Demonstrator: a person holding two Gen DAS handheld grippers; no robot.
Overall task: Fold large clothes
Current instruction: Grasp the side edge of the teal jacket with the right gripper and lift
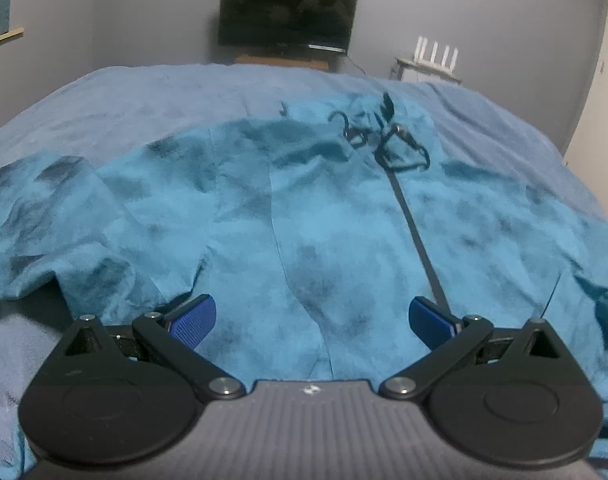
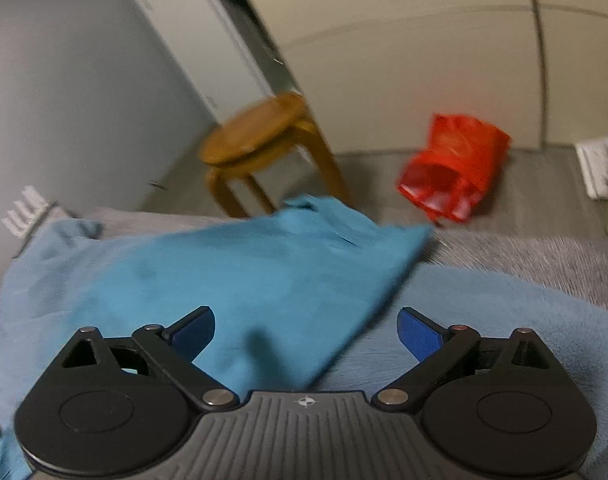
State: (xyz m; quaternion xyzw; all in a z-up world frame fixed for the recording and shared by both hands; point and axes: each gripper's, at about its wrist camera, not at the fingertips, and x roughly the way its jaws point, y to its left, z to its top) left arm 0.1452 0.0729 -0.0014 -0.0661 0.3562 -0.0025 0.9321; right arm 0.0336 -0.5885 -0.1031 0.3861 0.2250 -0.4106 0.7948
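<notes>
One garment is in play: a large teal piece with dark mottling, lying spread across the bed, front up, with a dark zip line running down it and a tangle of black cord near the collar. Its left sleeve lies rumpled out to the side. In the right wrist view, a teal corner or sleeve end reaches toward the bed's edge.

Two tools are at work. The left hand-held gripper hangs over the lower hem with its jaws spread wide and nothing between them. The right hand-held gripper is likewise released, poised over that teal corner, empty.

By my judgement the step in hand is the start of the fold: the garment looks laid out but not yet folded anywhere. The next move would call for each gripper to come down and pinch an edge, most likely a sleeve or side, then carry it across the middle, lifting enough that the cloth does not drag or bunch.

Elsewhere there is one television, one wooden stool and one red bag on the floor.
</notes>
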